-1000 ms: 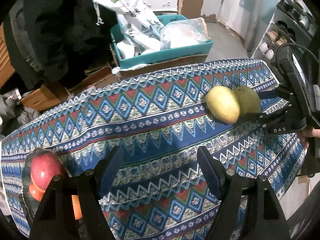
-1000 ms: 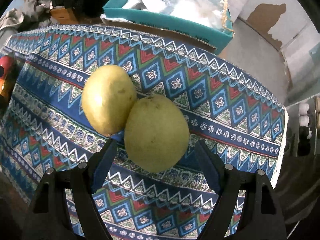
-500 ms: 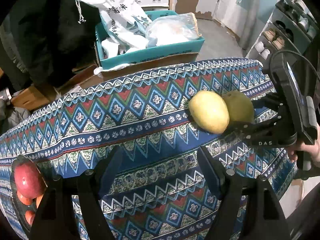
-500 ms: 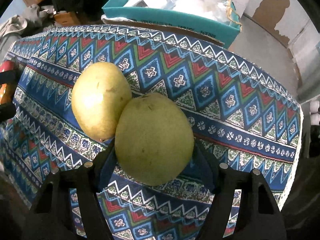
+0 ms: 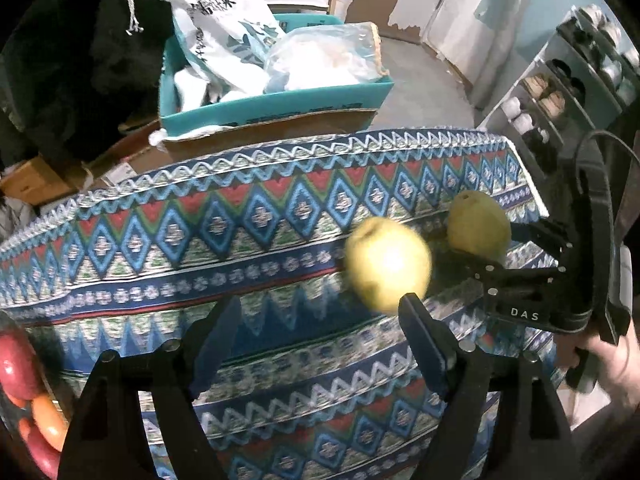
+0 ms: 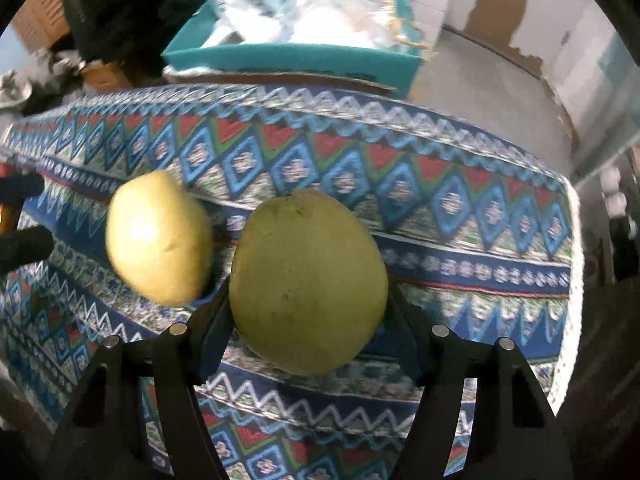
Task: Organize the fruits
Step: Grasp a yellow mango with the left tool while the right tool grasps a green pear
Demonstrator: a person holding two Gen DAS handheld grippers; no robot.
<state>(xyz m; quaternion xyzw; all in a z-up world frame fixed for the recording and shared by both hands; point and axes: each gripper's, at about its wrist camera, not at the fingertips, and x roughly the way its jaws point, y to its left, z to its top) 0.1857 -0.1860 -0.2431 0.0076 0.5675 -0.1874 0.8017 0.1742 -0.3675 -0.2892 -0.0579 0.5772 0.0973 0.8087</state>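
over the woven patterned cloth, right jaws clamp a round matte pear; left jaws wide.

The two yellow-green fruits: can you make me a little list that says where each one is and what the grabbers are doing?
greener fruit: between the fingers of the right gripper, gripped
yellower fruit: on the patterned cloth, beside the greener one, blurred
gap between fruits: small, not touching
left gripper: open, empty, yellower fruit just ahead
red and orange fruits: at the cloth's left edge
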